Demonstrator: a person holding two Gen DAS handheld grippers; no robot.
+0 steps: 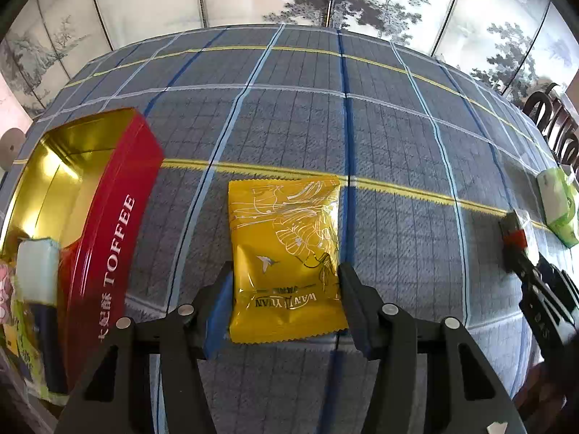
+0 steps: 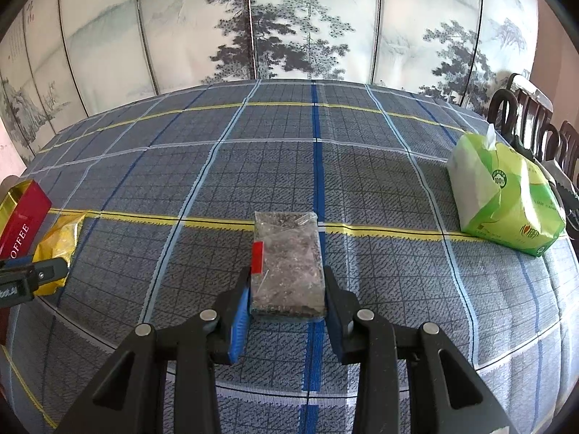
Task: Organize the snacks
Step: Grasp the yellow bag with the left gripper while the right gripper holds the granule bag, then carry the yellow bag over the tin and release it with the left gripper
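Gripping a yellow "WANLIYUAN" packet (image 1: 286,253) beside the red "TOFFEE" tin (image 1: 108,224), left tongs (image 1: 286,289); right tongs (image 2: 287,296) clamp a clear-wrapped bar (image 2: 287,264).

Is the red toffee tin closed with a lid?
No, the red toffee tin is open, showing its gold inside and some snacks at one end.

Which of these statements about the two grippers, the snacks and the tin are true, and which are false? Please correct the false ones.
1. The left gripper has a yellow snack packet between its fingers. True.
2. The right gripper is closed on the green tissue pack. False: it grips a clear-wrapped dark snack bar; the tissue pack lies apart, to the right.
3. The red toffee tin has its lid on. False: it is open and shows its gold inside.
4. A plaid tablecloth covers the table. True.
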